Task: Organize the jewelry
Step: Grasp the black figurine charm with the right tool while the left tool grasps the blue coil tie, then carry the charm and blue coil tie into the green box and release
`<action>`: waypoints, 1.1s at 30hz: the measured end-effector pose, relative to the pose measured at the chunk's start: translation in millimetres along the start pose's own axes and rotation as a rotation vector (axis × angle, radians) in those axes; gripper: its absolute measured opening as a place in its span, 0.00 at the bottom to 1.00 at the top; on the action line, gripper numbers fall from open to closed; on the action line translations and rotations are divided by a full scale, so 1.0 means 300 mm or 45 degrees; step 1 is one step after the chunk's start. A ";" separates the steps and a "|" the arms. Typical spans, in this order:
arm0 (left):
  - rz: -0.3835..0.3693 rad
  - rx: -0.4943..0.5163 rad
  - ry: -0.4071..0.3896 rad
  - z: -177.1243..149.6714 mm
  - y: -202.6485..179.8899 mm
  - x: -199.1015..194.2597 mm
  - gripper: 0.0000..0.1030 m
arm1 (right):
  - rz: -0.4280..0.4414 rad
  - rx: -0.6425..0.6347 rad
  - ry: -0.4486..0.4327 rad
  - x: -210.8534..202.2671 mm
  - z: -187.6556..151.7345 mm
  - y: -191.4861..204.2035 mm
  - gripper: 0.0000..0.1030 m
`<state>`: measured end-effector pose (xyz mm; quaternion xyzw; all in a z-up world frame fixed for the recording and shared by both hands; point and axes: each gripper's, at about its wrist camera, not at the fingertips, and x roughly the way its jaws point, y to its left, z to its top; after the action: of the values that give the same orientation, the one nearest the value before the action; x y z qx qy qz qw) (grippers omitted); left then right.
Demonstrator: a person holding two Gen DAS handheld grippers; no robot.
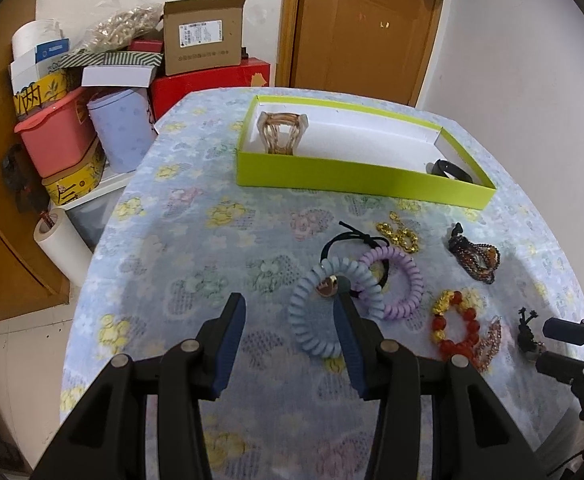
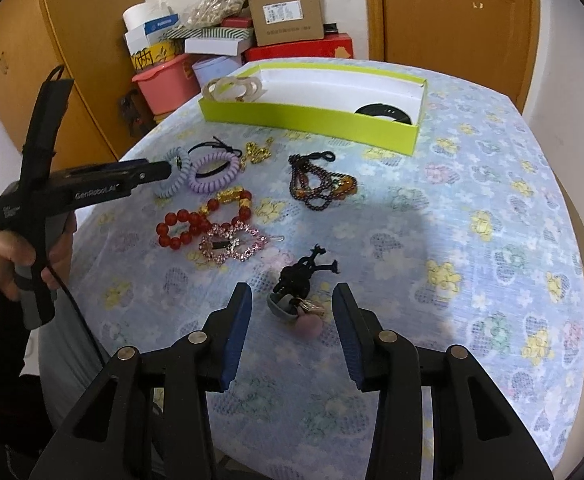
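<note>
In the left wrist view my left gripper (image 1: 290, 294) is open over the flowered tablecloth. Its right finger (image 1: 345, 320) crosses a pale blue coil hair tie (image 1: 299, 328), and its left finger stands outside the coil. Touching the coil are a purple coil tie (image 1: 405, 284) and a black elastic (image 1: 337, 242). In the right wrist view my right gripper (image 2: 293, 294) is open around a black knotted charm (image 2: 292, 276) with a pink pompom; neither pad touches it. A lime green box (image 1: 355, 180) at the back holds a hair claw (image 1: 282, 132) and a black band (image 1: 451, 170).
A gold chain (image 2: 258, 152), a dark bead bracelet (image 2: 319, 188), a red bead bracelet (image 2: 196, 220) and a pink rhinestone clip (image 2: 232, 244) lie between the grippers and the box. A person's hand (image 2: 8, 256) holds the left gripper (image 2: 164, 170). Stacked boxes (image 1: 202, 36) stand beyond the table's left edge.
</note>
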<state>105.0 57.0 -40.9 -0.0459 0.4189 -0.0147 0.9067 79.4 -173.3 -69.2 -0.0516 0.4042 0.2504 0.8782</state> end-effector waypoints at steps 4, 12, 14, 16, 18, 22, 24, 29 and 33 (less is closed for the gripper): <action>0.000 0.015 0.014 0.004 -0.008 0.026 0.46 | -0.005 -0.022 0.019 0.031 0.004 0.008 0.42; 0.071 0.092 -0.014 0.004 -0.043 0.038 0.14 | -0.067 -0.091 0.019 0.055 0.004 0.033 0.24; 0.072 0.086 -0.013 0.004 -0.039 0.036 0.11 | -0.067 -0.093 0.015 0.056 0.003 0.033 0.24; 0.060 0.069 -0.014 0.002 -0.033 0.033 0.10 | -0.069 -0.093 0.009 0.054 0.000 0.031 0.23; 0.047 0.054 -0.014 -0.002 -0.027 0.026 0.10 | -0.066 -0.081 0.001 0.051 -0.001 0.027 0.21; 0.038 0.052 -0.033 -0.012 -0.033 -0.011 0.09 | -0.061 -0.060 -0.017 0.032 -0.002 0.014 0.19; 0.034 0.056 -0.048 -0.015 -0.042 -0.037 0.09 | -0.059 -0.045 -0.035 0.017 -0.004 0.009 0.19; 0.009 0.061 -0.082 -0.019 -0.064 -0.101 0.09 | -0.048 -0.022 -0.077 -0.022 -0.006 0.008 0.19; -0.018 0.059 -0.110 -0.014 -0.083 -0.147 0.09 | -0.047 -0.013 -0.113 -0.059 -0.002 0.007 0.19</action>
<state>73.6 34.8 -7.7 -0.0286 0.3788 -0.0289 0.9246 68.2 -178.6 -56.3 -0.0525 0.3626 0.2381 0.8995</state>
